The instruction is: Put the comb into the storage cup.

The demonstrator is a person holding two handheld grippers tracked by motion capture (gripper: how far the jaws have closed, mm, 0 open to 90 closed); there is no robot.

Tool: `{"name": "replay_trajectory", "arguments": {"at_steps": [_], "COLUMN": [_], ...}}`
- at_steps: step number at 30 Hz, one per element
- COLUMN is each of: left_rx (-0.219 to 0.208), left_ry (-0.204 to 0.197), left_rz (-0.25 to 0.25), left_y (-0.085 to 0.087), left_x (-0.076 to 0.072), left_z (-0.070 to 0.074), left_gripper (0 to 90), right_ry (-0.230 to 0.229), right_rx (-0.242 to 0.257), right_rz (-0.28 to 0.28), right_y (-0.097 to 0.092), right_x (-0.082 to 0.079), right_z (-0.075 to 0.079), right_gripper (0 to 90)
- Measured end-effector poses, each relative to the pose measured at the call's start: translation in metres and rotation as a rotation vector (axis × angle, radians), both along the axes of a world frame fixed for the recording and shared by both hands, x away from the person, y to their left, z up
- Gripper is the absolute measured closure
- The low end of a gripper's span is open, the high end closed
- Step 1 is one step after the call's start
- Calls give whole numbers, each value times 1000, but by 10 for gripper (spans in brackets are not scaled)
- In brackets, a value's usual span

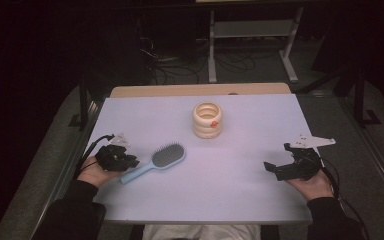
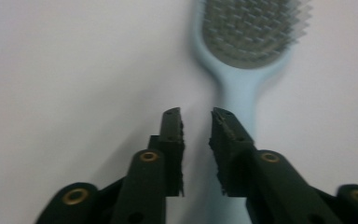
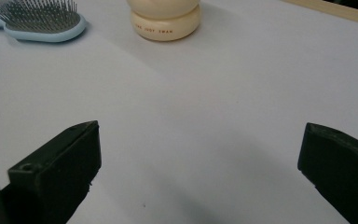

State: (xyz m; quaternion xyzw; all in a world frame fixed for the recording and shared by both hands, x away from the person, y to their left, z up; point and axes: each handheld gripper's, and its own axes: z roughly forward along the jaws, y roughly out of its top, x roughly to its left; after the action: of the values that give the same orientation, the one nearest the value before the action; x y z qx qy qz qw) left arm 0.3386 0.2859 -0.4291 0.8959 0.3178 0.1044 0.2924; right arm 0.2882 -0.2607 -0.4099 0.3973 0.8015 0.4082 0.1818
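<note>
My left claw [image 2: 196, 122] sits at the handle end of the light-blue hairbrush [image 1: 156, 162] — jaws parted a little, gripping nothing. The brush lies flat, near the cream ringed holder [image 1: 207, 120].

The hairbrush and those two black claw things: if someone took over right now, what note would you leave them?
Left gripper: jaws slightly apart, nothing between them, just beside the light blue hairbrush's handle, near its end.
Right gripper: jaws wide open, empty, over bare table at the right.
Hairbrush lies flat, bristles up, at the left. The cream ringed container stands farther back, mid-table.
Done: nothing visibly placed.
Left: probably grasp the handle and move the brush; where to is unclear.
</note>
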Motion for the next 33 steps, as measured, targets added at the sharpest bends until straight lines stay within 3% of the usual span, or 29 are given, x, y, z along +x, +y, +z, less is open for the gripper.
{"name": "replay_trajectory", "arguments": {"at_steps": [2, 7, 12, 15, 17, 27, 33], "left_rx": [-38, -134, -134, -149, -130, -65, -51], "left_ry": [6, 51, 68, 93, 103, 115, 127], "left_rz": [14, -12, -37, -62, -69, -123, -158], "left_y": [6, 17, 15, 11, 6, -19, -28], "left_x": [1, 3, 3, 6, 8, 17, 21], "left_z": [3, 13, 17, 20, 21, 19, 14], "left_gripper": [647, 430, 251, 96, 9, 0, 0], "right_ry": [-4, -10, -8, -9, -9, -3, -3], "right_rx": [-1, 0, 3, 4, 3, 2, 2], "right_rz": [4, 9, 9, 8, 10, 12, 14], "right_y": [0, 1, 1, 0, 0, 1, 1], "right_x": [0, -1, -1, -1, -1, -1, -1], "right_z": [0, 1, 1, 1, 1, 0, 0], "right_gripper": [0, 0, 0, 0, 0, 0, 0]}}
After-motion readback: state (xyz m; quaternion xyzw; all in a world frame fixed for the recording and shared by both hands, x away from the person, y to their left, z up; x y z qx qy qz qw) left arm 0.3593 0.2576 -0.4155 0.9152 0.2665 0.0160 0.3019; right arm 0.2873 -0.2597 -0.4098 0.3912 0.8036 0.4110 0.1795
